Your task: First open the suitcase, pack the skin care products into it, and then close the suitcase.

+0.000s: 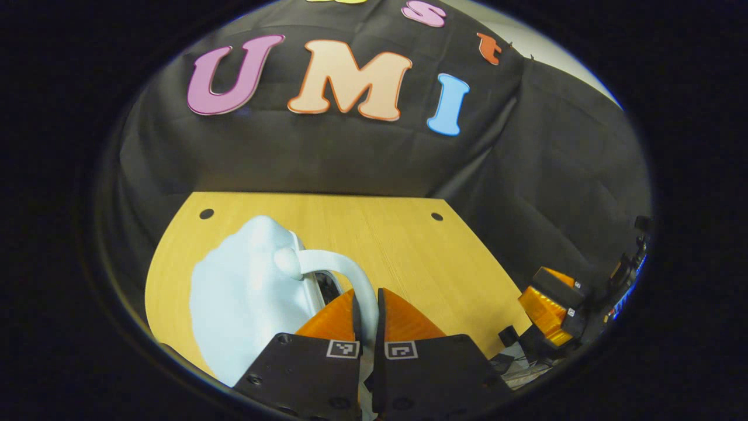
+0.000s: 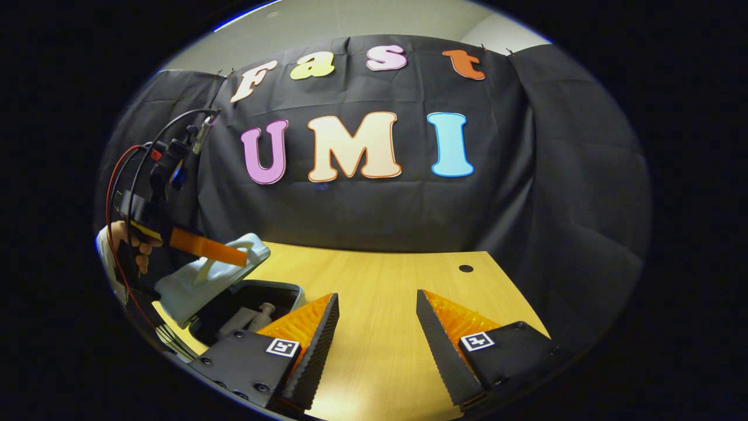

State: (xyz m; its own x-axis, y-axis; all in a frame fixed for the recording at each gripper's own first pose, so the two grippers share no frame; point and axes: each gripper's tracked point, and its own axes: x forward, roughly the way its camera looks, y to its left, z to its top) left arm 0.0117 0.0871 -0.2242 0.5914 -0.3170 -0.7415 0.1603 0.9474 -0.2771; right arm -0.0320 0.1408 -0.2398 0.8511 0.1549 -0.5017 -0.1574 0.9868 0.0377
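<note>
**Pale lid held part-open by its handle**

Pale blue suitcase lid [image 2: 219, 269] stands tilted above the dark base [image 2: 257, 310] on the wooden table [image 2: 380, 327]. Left gripper [image 1: 367, 307] pinches the lid's handle [image 1: 345, 272]. Right gripper [image 2: 377, 318] hangs wide, holding nothing, 2 fingers apart.

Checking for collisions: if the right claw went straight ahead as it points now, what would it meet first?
Probably nothing close: the open right claw points over bare wooden table, the black cloth wall beyond. The suitcase sits left.
</note>
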